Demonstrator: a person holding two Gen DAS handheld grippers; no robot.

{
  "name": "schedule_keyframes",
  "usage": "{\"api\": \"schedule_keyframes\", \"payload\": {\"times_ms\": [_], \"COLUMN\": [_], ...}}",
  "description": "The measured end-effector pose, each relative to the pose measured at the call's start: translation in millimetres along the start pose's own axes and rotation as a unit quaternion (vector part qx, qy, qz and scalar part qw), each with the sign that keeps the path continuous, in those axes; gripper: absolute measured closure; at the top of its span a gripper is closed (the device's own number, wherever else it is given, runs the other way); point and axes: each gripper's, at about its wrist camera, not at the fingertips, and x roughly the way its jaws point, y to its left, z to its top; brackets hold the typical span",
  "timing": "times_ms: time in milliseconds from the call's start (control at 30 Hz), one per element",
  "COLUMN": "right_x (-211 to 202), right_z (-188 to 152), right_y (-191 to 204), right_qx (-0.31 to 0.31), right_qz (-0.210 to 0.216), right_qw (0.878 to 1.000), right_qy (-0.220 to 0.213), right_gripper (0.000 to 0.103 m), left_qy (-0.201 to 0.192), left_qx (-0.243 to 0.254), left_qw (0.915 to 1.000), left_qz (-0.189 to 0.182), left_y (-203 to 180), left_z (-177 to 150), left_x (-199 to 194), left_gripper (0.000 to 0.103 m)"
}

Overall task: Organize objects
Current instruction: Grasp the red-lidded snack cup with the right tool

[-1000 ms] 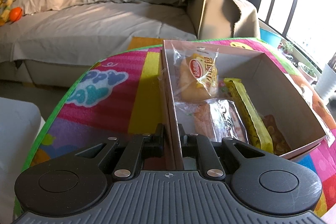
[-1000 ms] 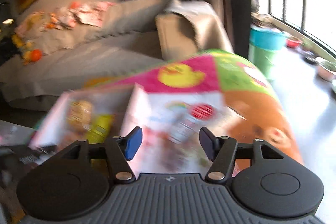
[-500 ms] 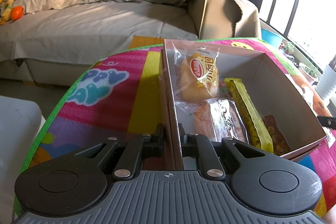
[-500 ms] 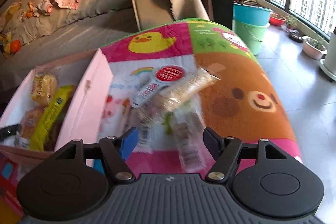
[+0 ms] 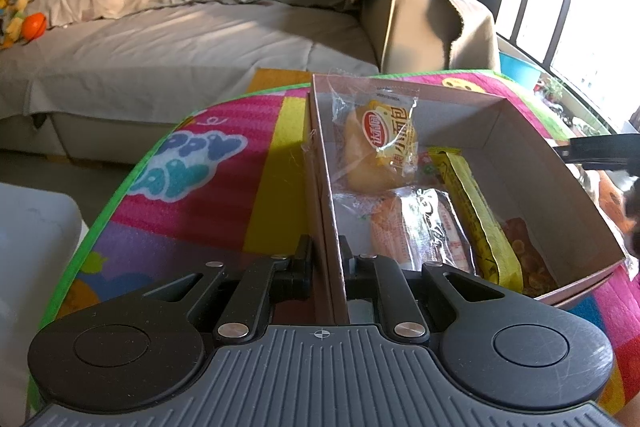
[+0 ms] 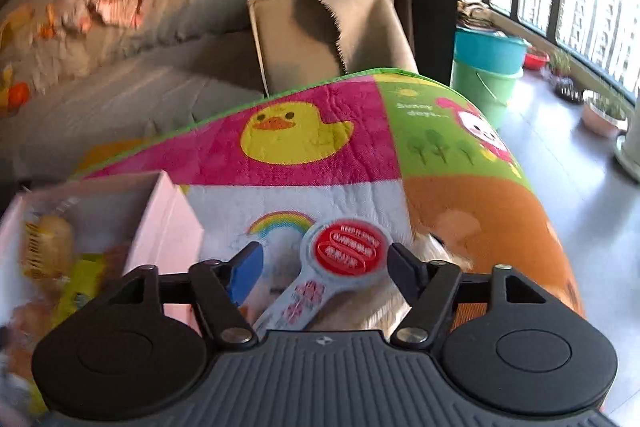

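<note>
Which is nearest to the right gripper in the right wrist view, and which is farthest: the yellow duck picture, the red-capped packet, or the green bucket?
From the right gripper:
1. Red-capped packet: between the open fingers, lying on the mat.
2. Yellow duck picture: farther up the mat, straight ahead.
3. Green bucket: beyond the mat's far edge, to the right, on the floor.

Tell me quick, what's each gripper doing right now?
Left gripper: shut on the box wall.
Right gripper: open, jaws just widened around the red-capped packet, not gripping.
</note>
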Motion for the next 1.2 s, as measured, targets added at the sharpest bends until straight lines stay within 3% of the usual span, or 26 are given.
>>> {"api": "schedule_keyframes", "payload": {"times_ms": [133,233,267,300,600,933,1033,1200], "right_x": [30.7,35.7,32.8,27.1,-68.0,-149.8,-169.5,-206.9], "right_z": [10.6,11.7,10.4,8.0,-32.9,-107.7,-114.7,-95.9], "right_y": [-6.4,-11.9,-10.4,-8.3,1.0,2.3,8.2,33.0], "right_qx": [-0.003,-0.001,-0.009,-0.014,-0.057,-0.147,-0.159,-0.194], "right_qz": [-0.019,-0.004,0.003,0.011,0.084,0.069,0.077,0.112], "right_qw": [0.999,0.999,0.999,0.999,0.995,0.985,0.983,0.974], "right_qy": [0.029,0.040,0.043,0.046,0.024,0.049,0.042,-0.019], "right_gripper": [0.032,0.032,0.041,0.042,0.042,0.042,0.042,0.042], "left_qy": [0.001,0.000,0.000,0.000,0.001,0.000,0.000,0.000], "left_qx": [0.000,0.000,-0.001,-0.001,-0.001,-0.003,-0.002,-0.004], "left_qw": [1.0000,1.0000,1.0000,1.0000,1.0000,1.0000,1.0000,1.0000], "left_qz": [0.000,-0.001,-0.001,-0.001,-0.001,-0.002,-0.002,-0.003], "left_y": [0.1,0.5,0.2,0.3,0.0,-0.1,0.0,-0.4], "left_z": [0.1,-0.2,0.0,-0.1,-0.1,-0.3,-0.5,-0.4], "left_x": [-0.5,-1.0,-0.6,-0.8,-1.1,-1.1,-1.1,-1.2], "left_gripper": [0.090,0.090,0.090,0.090,0.090,0.089,0.089,0.089]}}
